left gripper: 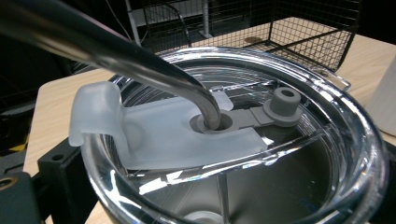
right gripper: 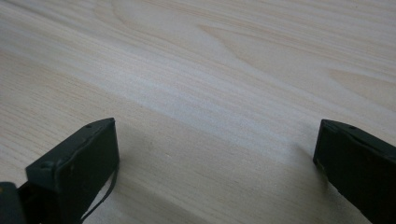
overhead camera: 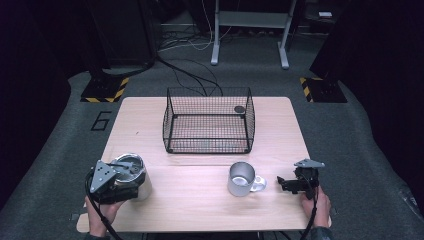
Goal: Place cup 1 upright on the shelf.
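Your left tongs [overhead camera: 131, 181] sit right against the steel tumbler [overhead camera: 134, 172] at the near-left corner of the table [overhead camera: 200, 200]. In the left gripper view the tumbler's clear lid [left gripper: 327, 135] lies just ahead of the camera, one black jaw hugging the rim at lower left and the metal straw [left gripper: 116, 56] rising from the lid's centre hole and leaning back over the camera. The jaws look set around the tumbler's body, but whether they are pressed tight or only resting against it you cannot tell from these pictures.

Your right tongs [overhead camera: 286, 184] are released — in the right gripper view the two black jaws stand wide apart over bare wood with nothing between them. They point left, toward the glass mug [overhead camera: 242, 178], which stands upright just beyond the jaw tips. Its clear handle [overhead camera: 259, 184] sticks out on the side facing those tongs, so the handle is the nearest part to them and the mug's body lies straight along the line the jaws aim.

That is the relation to mind: the mug is near the right tongs and well apart from the left, so the right hand [overhead camera: 315, 202] is the natural one for it. The wire basket [overhead camera: 209, 120] stands farther across the table, ahead and between both tongs — roughly ahead-left of the right ones, ahead-right of the left ones. A small dark disc [overhead camera: 239, 109] lies in its far right corner.
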